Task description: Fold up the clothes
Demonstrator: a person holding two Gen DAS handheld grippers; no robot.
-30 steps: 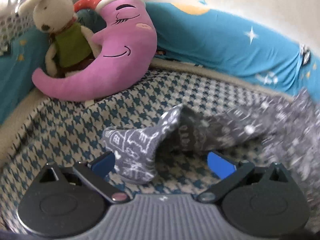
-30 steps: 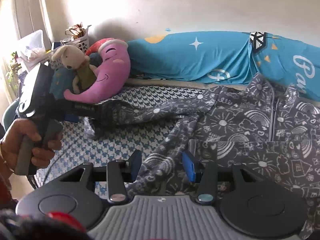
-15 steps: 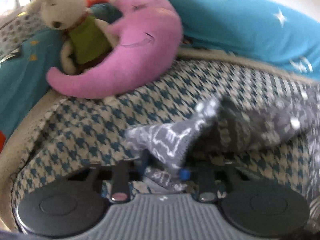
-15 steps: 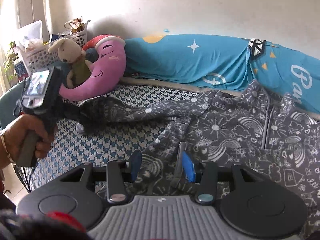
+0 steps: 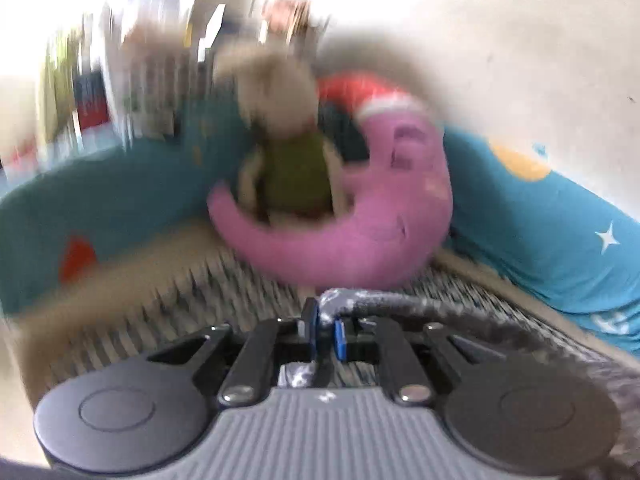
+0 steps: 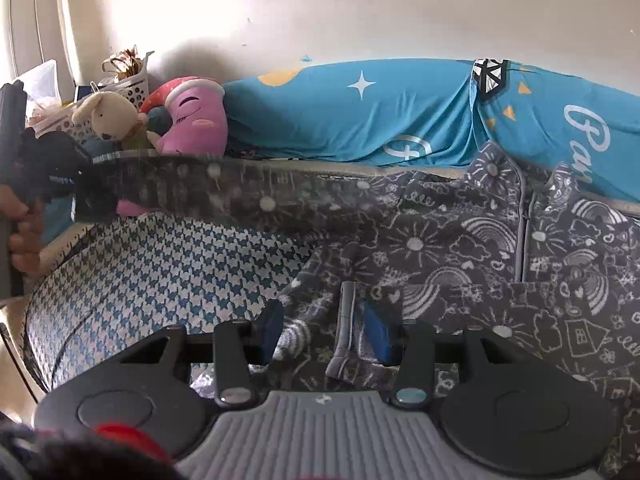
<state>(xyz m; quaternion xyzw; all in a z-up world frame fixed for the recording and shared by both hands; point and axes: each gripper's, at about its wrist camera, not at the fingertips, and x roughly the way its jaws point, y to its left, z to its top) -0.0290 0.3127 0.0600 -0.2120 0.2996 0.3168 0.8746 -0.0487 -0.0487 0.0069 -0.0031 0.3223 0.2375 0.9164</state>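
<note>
A grey patterned jacket (image 6: pixel 500 264) with a zip lies spread over the right of the bed. Its sleeve (image 6: pixel 224 192) is stretched out taut to the left, off the bed. My left gripper (image 5: pixel 325 330) is shut on the sleeve cuff (image 5: pixel 340 300); in the right wrist view it shows at far left (image 6: pixel 60 178), held by a hand (image 6: pixel 22 236). My right gripper (image 6: pixel 320 330) is open low over the jacket's hem, with a grey ribbed edge (image 6: pixel 344 332) between its blue pads.
The houndstooth bed cover (image 6: pixel 160 276) lies bare at the left. A pink moon pillow (image 6: pixel 196 120) and a rabbit toy (image 6: pixel 108 114) sit in the back left corner. A blue bolster (image 6: pixel 380 112) runs along the wall. A white basket (image 6: pixel 132 76) stands behind the toys.
My left gripper closed on the sleeve cuff, then lifted and pulled it leftward, drawing the sleeve out straight. The right gripper stayed open over the hem.
</note>
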